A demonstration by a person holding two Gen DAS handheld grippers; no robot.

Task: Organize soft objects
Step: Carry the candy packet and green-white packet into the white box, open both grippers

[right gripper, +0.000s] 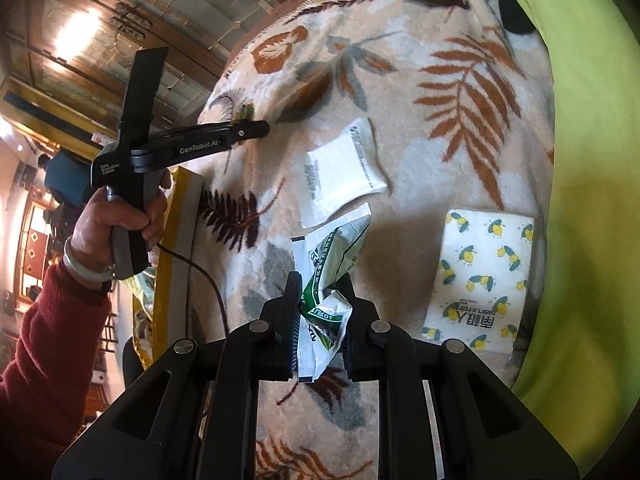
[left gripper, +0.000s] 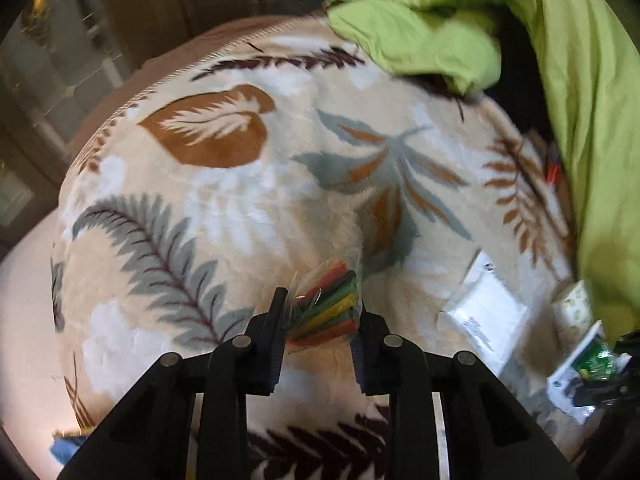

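Blanket: showing cream ground with rust, grey and maroon leaf and fern print. Quilt: showing plain lime green. Bag: showing clear film over red, green and yellow strips. Pouch: showing green and white. Napkins: showing white with yellow lemon print. Sleeve: showing dark red.

Leaf-print blanket carries white packet, lemon-print tissue pack, green quilt.

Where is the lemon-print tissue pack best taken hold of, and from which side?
Across one of its long edges, coming down from above. The lemon-print tissue pack lies flat on the leaf-print blanket, a soft rectangle with little height, so a top-down pinch should gather the wrapper. Its side toward the white pouch looks open; the green quilt crowds the opposite side.
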